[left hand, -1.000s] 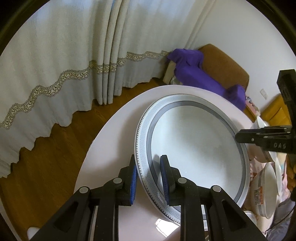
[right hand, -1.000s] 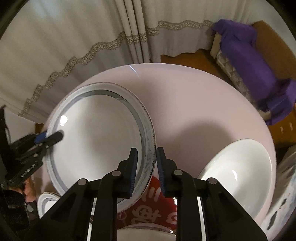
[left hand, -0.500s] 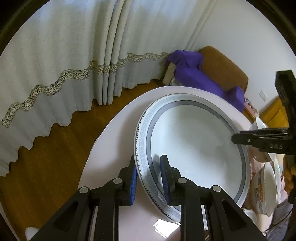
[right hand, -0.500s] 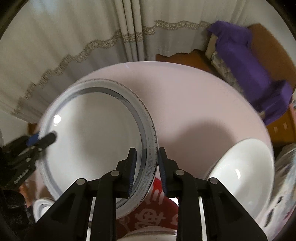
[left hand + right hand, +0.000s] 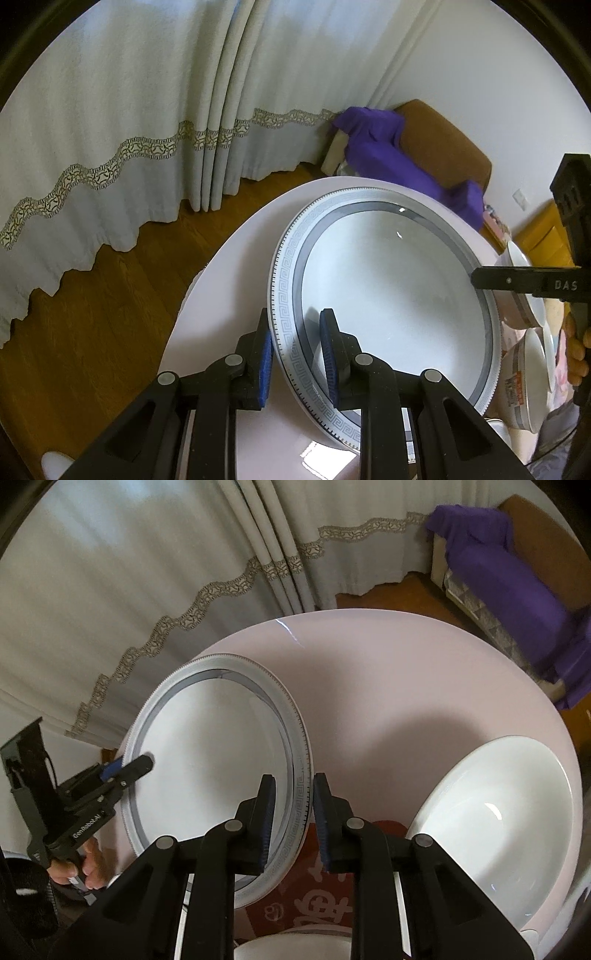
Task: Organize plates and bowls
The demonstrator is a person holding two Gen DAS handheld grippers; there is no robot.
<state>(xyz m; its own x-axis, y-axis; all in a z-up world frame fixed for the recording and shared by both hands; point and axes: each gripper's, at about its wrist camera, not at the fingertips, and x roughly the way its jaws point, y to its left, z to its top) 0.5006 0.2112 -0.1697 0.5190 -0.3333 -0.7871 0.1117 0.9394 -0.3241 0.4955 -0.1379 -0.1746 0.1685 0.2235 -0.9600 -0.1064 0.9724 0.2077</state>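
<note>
A large white plate (image 5: pixel 391 295) with a grey Greek-key rim is held tilted above the round pale pink table (image 5: pixel 229 280). My left gripper (image 5: pixel 295 354) is shut on its near rim, one pad on each face. My right gripper (image 5: pixel 293 819) is shut on the opposite rim of the same plate (image 5: pixel 214 775). The right gripper also shows in the left wrist view (image 5: pixel 517 284). The left gripper shows in the right wrist view (image 5: pixel 125 771). A plain white deep plate (image 5: pixel 495 827) lies on the table to the right.
Bowls (image 5: pixel 528 369) stand stacked at the table's right edge. A red printed mat (image 5: pixel 314 893) lies under the right gripper. Curtains (image 5: pixel 147 110), a wooden floor (image 5: pixel 92 314) and a brown chair with purple cloth (image 5: pixel 399 162) lie beyond the table.
The plate has tilted and lifted a little with both grippers still on its rims. The right wrist view has pulled back and up, so the plate looks smaller there.
</note>
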